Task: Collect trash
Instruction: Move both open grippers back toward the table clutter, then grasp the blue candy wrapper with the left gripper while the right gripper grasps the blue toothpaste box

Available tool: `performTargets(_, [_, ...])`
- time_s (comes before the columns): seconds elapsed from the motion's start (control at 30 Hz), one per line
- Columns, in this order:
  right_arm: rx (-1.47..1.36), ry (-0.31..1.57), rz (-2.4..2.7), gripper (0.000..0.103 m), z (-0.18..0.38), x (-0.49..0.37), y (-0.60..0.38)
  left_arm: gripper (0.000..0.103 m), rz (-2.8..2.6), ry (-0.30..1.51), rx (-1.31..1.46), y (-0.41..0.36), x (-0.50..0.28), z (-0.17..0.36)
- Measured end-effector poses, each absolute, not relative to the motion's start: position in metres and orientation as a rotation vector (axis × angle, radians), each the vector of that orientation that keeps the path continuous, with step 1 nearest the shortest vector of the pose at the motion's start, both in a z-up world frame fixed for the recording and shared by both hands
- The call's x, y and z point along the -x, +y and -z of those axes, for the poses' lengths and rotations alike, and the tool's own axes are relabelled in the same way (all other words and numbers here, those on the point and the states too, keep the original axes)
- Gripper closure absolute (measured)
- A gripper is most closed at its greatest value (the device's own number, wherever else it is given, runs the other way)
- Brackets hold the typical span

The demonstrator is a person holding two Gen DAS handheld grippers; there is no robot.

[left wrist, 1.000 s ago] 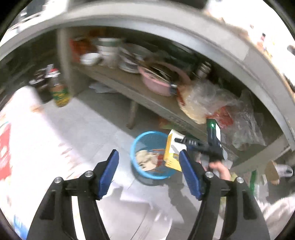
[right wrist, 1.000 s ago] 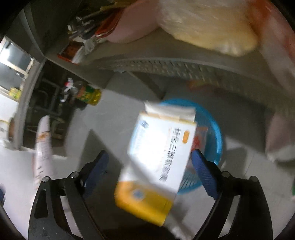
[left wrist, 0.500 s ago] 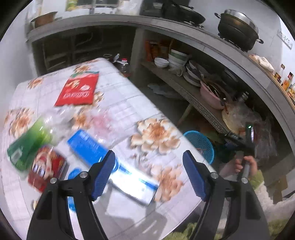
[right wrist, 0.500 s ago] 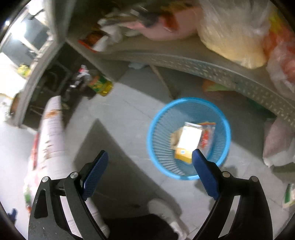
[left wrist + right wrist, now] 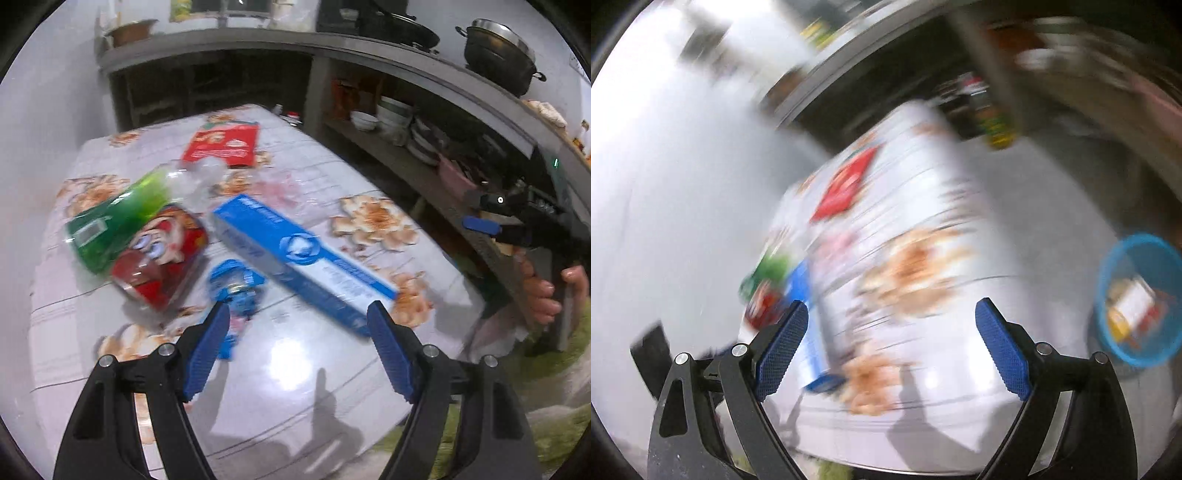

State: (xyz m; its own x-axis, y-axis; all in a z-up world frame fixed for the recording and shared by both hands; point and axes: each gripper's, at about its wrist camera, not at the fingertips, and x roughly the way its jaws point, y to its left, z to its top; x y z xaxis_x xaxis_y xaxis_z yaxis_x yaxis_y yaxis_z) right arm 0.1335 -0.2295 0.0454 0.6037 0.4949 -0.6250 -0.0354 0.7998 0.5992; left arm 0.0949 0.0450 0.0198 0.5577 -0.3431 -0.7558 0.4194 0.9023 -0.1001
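A table with a floral cloth carries trash: a long blue box, a red can, a green plastic bottle, a blue crumpled wrapper and a red packet. My left gripper is open and empty, just above the table's near part, in front of the blue box. My right gripper is open and empty over the table's near edge; it also shows in the left wrist view. The blue trash basket stands on the floor at the right with a white and yellow box in it.
A concrete counter runs behind the table, with a pot on top and bowls on its lower shelf. Bottles stand on the floor beyond the table. The right wrist view is heavily blurred.
The white and yellow box left my right gripper and now lies in the basket. Both grippers swung from the basket back to the table; the left one came nearer the blue box.
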Motion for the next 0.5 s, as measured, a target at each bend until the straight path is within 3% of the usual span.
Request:
performTargets(0.23, [-0.297,0.995,-0.519,0.015,-0.048,-0.171,-0.115,0.033,0.342,0.793,-0.146,0.067,-0.089,-0.010])
performTargets(0.5, [-0.162,1.106,-0.548,0.031,-0.019,-0.196,-0.075,0.047,0.337,0.801,-0.144,0.076,-0.096,0.004])
